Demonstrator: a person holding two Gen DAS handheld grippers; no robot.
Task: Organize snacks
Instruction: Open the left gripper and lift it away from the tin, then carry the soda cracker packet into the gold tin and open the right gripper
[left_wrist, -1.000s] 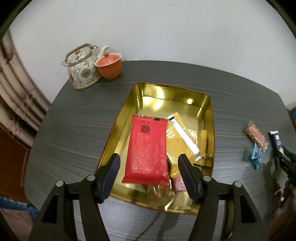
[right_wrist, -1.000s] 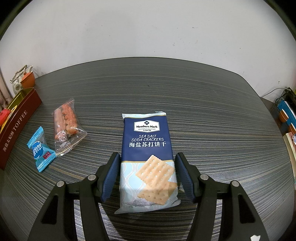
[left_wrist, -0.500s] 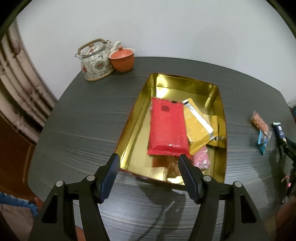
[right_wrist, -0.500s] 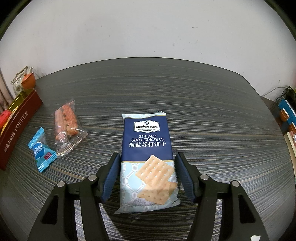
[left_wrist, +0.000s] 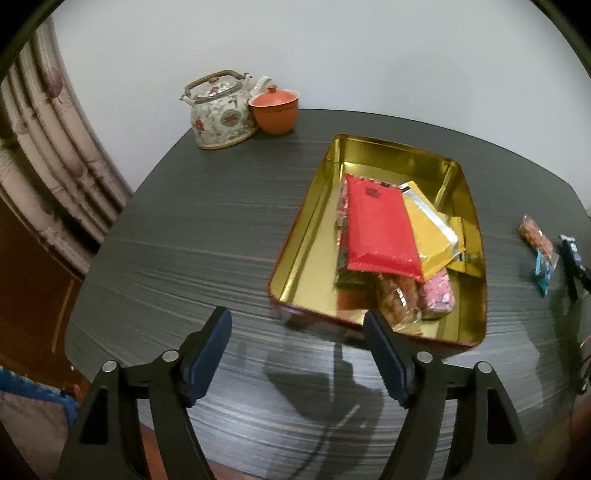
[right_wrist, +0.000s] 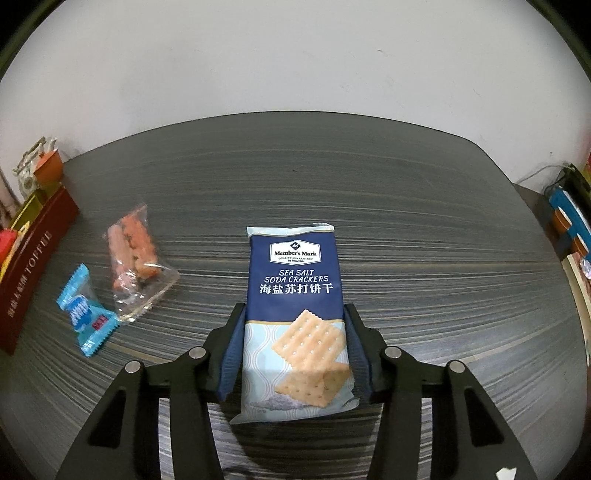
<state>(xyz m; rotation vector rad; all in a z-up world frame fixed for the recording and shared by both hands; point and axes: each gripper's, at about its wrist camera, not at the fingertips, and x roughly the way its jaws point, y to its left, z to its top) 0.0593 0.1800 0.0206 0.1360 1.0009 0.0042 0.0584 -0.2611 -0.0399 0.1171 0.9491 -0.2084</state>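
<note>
Right gripper (right_wrist: 293, 347): fingers pressed against both long sides of the cracker pack (right_wrist: 295, 306), which lies flat on the table (right_wrist: 406, 221). Left of it lie a blue candy (right_wrist: 86, 312) and a clear snack bag (right_wrist: 135, 254), touching. Left gripper (left_wrist: 297, 356): spread wide, holding nothing, above bare table. Beyond it, the gold tin (left_wrist: 369, 155) holds a red pack (left_wrist: 380, 229) atop other snacks. Farthest: teapot (left_wrist: 219, 110) and orange cup (left_wrist: 275, 110).

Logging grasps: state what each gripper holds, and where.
Right gripper pinches the blue soda cracker packet across its lower sides. Left gripper holds nothing.
</note>
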